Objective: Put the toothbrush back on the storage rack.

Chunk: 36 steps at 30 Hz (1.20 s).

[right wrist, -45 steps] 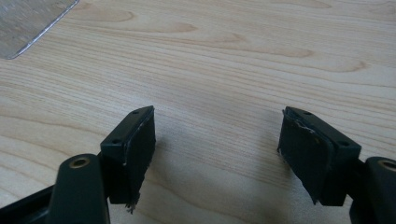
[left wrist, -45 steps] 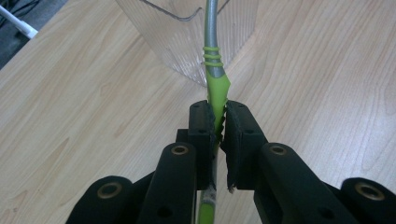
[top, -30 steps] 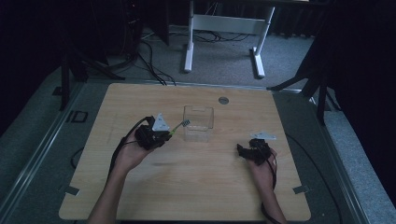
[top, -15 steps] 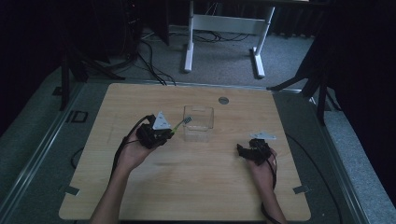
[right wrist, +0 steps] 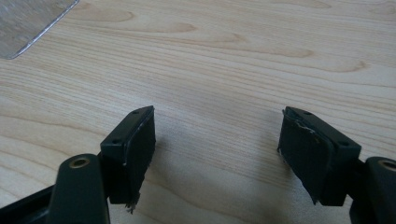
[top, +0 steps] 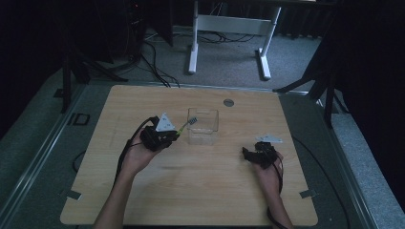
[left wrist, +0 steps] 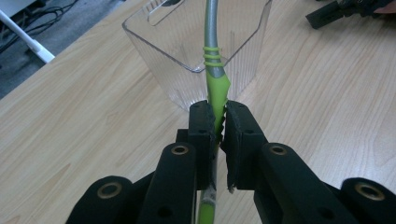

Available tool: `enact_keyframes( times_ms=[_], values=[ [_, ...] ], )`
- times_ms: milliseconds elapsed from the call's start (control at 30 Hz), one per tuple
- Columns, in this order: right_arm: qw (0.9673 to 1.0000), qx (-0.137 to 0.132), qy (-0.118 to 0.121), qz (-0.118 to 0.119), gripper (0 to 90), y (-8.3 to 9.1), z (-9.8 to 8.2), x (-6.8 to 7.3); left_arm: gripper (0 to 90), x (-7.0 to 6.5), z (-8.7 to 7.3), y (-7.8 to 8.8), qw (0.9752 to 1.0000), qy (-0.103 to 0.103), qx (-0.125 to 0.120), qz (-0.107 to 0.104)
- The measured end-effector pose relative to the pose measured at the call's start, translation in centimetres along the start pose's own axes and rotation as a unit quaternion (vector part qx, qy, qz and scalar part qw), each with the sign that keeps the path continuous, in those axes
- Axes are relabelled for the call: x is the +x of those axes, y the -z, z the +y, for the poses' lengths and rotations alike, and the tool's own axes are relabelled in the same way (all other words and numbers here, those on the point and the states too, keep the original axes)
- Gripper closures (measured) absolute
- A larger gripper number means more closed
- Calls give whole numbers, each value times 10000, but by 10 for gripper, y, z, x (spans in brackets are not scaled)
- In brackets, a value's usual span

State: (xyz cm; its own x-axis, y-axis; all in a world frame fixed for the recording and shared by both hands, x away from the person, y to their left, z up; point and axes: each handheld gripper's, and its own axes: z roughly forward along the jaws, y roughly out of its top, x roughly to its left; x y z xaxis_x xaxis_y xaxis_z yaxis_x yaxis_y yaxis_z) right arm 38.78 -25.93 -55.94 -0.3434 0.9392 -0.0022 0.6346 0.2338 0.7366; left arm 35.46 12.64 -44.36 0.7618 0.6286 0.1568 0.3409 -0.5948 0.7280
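Left gripper (left wrist: 218, 116): jaws clamped on the green handle of a fork (left wrist: 215, 88).
Fork: grey metal shaft slants up over the near rim of the clear plastic container (left wrist: 163, 51); tines above its opening.
Right gripper (right wrist: 217, 140): jaws wide apart, nothing between them, low over the wooden table (right wrist: 233, 56).
Container: mid-table, between the 2 grippers.

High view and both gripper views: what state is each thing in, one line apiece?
Left gripper: shut on the fork's green handle.
Fork: held, tilted, head reaching over the container's rim.
Clear container: upright on the table, nothing seen lying inside.
Right gripper: open, holding nothing, low over bare wood.
Table: light wood.
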Motion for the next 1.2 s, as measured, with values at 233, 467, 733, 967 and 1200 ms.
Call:
enact_keyframes(
  times_ms=[233,467,733,967,1200],
  values=[
    [10000,2,1,1,272,0,0,0,816,1,1,0,9999,72,-87,-66],
    [10000,0,7,0,273,0,0,0,816,2,2,0,9996,158,-187,-113],
    [10000,-1,8,0,272,0,0,0,816,4,2,0,9994,228,-254,-92],
    [10000,-1,7,0,272,0,0,0,817,4,2,0,9990,310,-324,-87],
    [10000,1,4,2,272,0,0,0,817,5,4,0,9983,395,-429,-57]
  ],
)
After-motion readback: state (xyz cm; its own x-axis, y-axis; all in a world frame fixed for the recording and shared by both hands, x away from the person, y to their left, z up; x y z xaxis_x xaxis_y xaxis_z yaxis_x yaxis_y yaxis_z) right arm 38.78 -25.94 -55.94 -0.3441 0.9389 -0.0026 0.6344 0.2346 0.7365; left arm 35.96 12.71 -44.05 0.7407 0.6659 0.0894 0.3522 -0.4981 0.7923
